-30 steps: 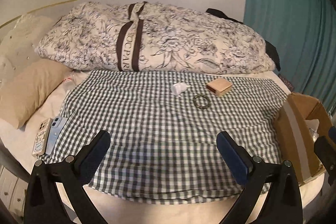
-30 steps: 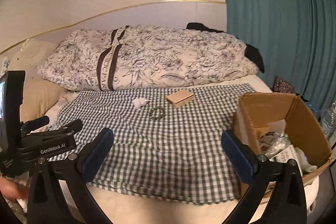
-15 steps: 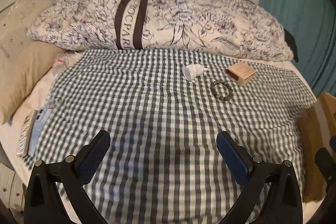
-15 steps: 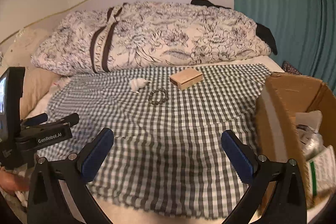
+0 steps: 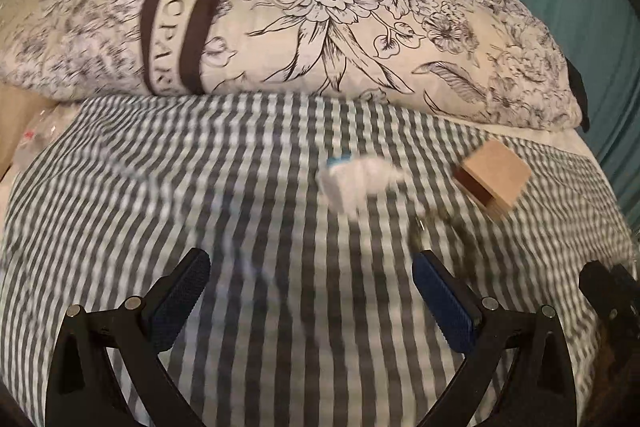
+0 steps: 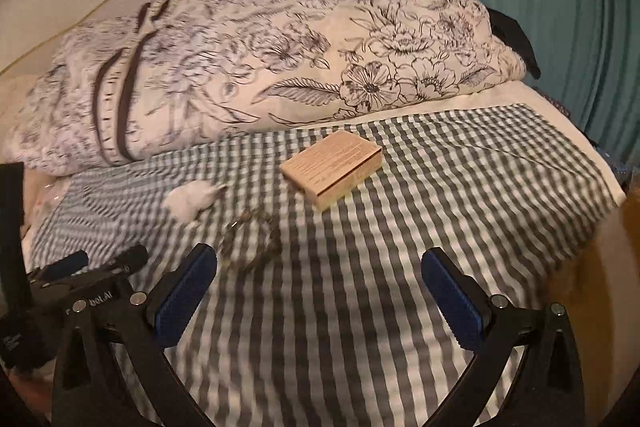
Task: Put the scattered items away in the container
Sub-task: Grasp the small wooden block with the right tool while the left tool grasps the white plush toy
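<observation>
Both of your grippers have pushed in over the checked cloth (image 6: 400, 227) since a second ago, and the cardboard box that stood at the right has slid almost out of both views; only a brown smear at the right edge of the right wrist view may be its wall, though blur makes that uncertain.

Your left gripper (image 5: 308, 291) is spread wide and holds nothing, and it points at the small white item (image 5: 356, 183), which lies on the cloth just ahead of its fingers. Your right gripper (image 6: 320, 287) is likewise released and empty. The beaded bracelet (image 6: 252, 239) lies just beyond its left finger (image 6: 184, 295), and the tan carton (image 6: 332, 167) sits further back, near the floral duvet (image 6: 280, 59).

All three loose things are still out on the cloth, well short of the container, so the tidying seems to be in its reaching stage. Jaws held this wide make sense for a soft surface, since you can straddle an object before pressing down.

You will probably want to centre the white item between the left fingers. Watch the bracelet: on yielding fabric it could sink or slip aside as a finger lands.
</observation>
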`<state>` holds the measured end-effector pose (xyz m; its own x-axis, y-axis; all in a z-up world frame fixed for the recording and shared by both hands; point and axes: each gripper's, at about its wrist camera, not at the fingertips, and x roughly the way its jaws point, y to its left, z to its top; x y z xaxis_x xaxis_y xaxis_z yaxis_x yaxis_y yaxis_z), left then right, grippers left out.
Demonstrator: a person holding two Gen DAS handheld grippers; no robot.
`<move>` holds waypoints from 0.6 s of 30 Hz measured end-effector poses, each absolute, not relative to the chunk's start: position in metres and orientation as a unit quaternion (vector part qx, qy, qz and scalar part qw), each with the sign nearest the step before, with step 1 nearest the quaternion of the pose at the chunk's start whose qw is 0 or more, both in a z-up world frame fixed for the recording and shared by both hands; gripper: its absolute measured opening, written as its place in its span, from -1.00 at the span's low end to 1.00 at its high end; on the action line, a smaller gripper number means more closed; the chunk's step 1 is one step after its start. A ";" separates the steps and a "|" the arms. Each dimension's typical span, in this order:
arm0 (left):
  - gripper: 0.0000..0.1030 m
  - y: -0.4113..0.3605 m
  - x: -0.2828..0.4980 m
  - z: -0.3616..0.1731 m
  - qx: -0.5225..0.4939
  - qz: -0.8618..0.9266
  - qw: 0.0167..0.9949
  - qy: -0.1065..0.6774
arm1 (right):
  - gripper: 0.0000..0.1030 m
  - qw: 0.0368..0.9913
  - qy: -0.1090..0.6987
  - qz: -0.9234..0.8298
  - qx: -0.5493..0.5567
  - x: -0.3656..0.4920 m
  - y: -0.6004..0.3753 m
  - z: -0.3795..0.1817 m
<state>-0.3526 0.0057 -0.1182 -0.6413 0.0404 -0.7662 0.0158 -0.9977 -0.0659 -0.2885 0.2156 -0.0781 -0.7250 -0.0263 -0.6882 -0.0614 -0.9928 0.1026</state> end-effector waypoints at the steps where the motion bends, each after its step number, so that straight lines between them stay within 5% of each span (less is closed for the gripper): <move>1: 1.00 0.008 -0.363 -0.123 -0.423 0.905 0.013 -0.030 | 1.00 0.013 0.065 0.925 -0.373 -0.298 0.216 -0.083; 8: 1.00 0.029 -0.423 -0.151 -0.414 0.910 -0.003 0.020 | 1.00 0.048 0.131 0.915 -0.379 -0.363 0.221 -0.108; 18: 1.00 0.022 -0.435 -0.178 -0.435 0.899 0.047 -0.024 | 0.99 0.112 0.150 0.906 -0.379 -0.431 0.209 -0.139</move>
